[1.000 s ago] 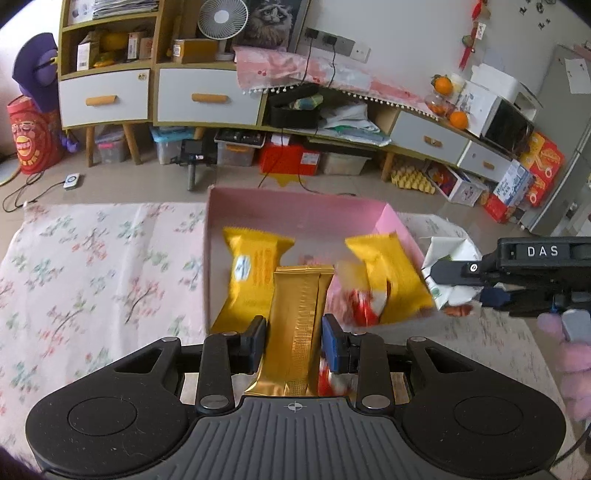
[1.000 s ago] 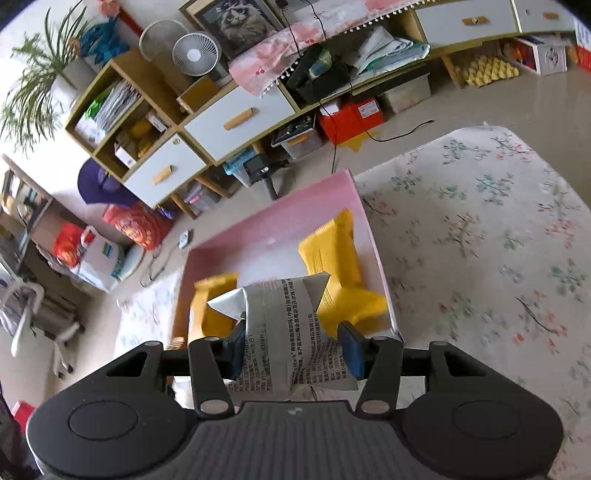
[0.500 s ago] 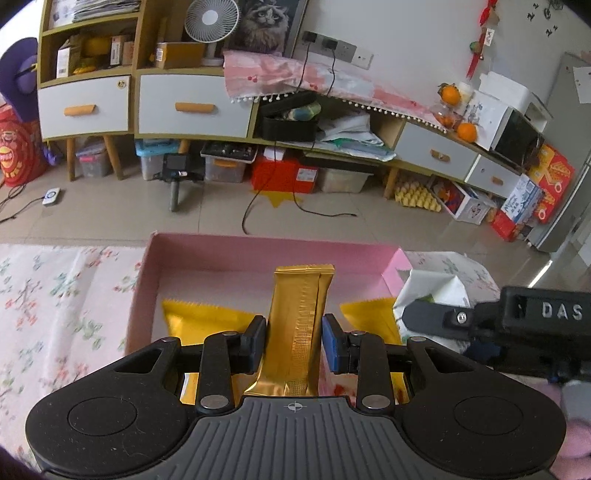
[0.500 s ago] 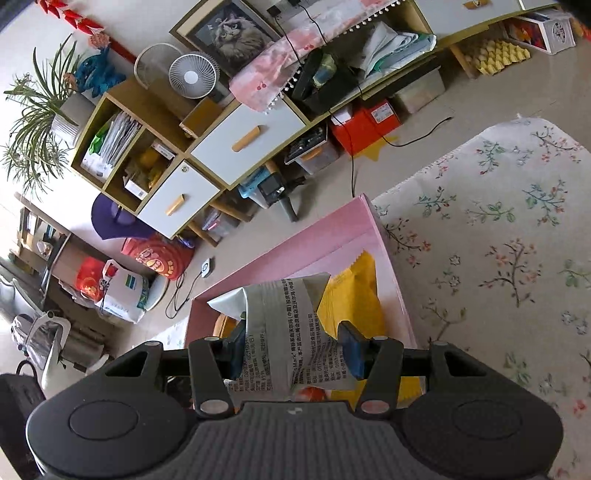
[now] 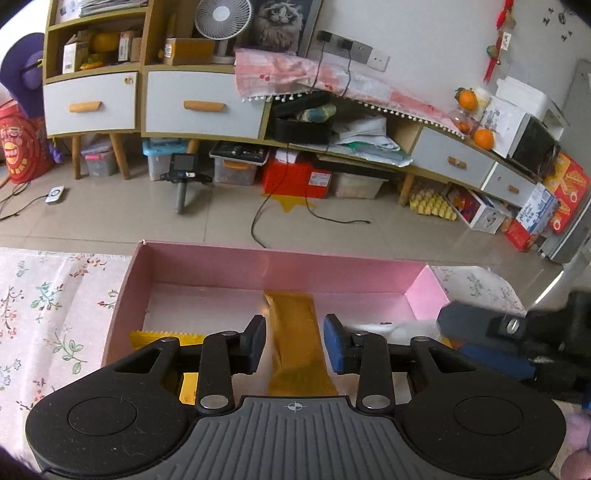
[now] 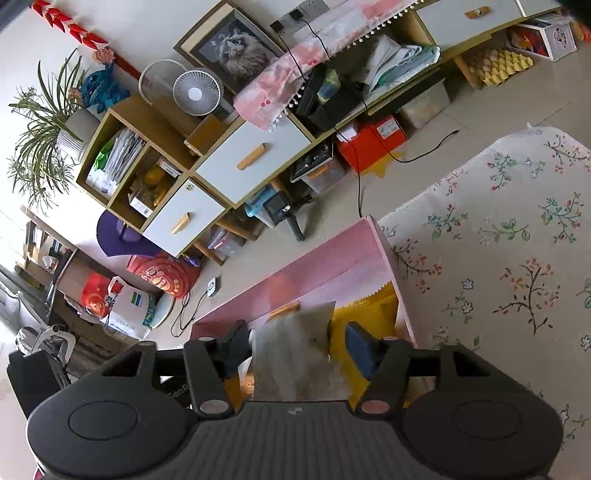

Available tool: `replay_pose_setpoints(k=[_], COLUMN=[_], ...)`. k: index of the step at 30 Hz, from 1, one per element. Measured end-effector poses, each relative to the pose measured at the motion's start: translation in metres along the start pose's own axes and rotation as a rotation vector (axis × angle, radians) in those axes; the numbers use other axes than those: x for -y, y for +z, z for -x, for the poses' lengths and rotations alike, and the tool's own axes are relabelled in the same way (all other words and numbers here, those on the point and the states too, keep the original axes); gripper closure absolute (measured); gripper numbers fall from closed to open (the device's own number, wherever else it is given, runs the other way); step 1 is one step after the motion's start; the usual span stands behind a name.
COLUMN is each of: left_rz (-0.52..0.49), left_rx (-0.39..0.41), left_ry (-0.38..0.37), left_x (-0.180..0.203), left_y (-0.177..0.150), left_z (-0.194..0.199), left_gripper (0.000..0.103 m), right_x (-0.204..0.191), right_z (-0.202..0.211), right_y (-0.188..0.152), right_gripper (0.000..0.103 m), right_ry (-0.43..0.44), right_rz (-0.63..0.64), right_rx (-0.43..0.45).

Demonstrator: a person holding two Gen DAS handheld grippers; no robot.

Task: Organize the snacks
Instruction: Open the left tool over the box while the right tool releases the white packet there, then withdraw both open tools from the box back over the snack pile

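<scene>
Floral cloth (image 6: 517, 236) covers the counter, cabinets far behind; both tools, left (image 5: 294, 345) and right (image 6: 299, 349), gape over the pink cardboard box (image 5: 280, 264), gold foil packet (image 5: 295, 339) and blurred white packet (image 6: 295, 354) loose between them.

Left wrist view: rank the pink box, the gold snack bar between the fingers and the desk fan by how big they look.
1. pink box, widest by far.
2. gold snack bar, though its nearness to the camera inflates it.
3. desk fan, small, but it stands far back on the cabinet.
</scene>
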State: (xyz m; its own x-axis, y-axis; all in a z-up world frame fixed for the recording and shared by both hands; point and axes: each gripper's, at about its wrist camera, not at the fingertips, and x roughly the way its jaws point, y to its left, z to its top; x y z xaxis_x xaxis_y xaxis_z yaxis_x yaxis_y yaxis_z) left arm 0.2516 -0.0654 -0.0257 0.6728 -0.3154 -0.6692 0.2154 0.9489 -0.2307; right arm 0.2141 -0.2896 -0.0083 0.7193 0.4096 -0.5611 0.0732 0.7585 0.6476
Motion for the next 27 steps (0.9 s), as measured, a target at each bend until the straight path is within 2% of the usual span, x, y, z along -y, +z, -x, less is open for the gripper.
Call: replay_pose_setpoints(k=[2, 5, 8, 12, 16, 21, 27], left_rz=[-0.001, -0.006, -0.012, -0.012, -0.029, -0.04, -0.041], left_rx=[-0.002, -0.004, -0.003, -0.014, -0.023, -0.032, -0.043], left_ry=[0.003, -0.002, -0.005, -0.009, -0.011, -0.008, -0.001], left_x=[-0.001, -0.001, -0.001, 0.001, 0.004, 0.004, 0.0], left_y=[-0.002, -0.003, -0.003, -0.007, -0.016, -0.028, -0.044], left_z=[0.005, 0.016, 0.029, 0.047, 0.065, 0.087, 0.114], left_gripper=[0.066, 0.055, 0.051, 0.04, 0.034, 0.022, 0.014], right_x=[-0.001, -0.004, -0.011, -0.022, -0.031, -0.041, -0.051], right_z=[0.002, 0.008, 0.014, 0.026, 0.039, 0.057, 0.072], right_y=[0.002, 0.002, 0.0, -0.006, -0.01, -0.019, -0.034], right_gripper=[0.048, 0.046, 0.041, 0.036, 0.03, 0.026, 0.023], right_ry=[0.001, -0.002, -0.026, -0.058, -0.076, -0.096, -0.141], right_rz=[-0.007, -0.001, 0.028, 0.077, 0.108, 0.146, 0.207], right_rx=[0.009, 0.009, 0.005, 0.004, 0.005, 0.01, -0.005])
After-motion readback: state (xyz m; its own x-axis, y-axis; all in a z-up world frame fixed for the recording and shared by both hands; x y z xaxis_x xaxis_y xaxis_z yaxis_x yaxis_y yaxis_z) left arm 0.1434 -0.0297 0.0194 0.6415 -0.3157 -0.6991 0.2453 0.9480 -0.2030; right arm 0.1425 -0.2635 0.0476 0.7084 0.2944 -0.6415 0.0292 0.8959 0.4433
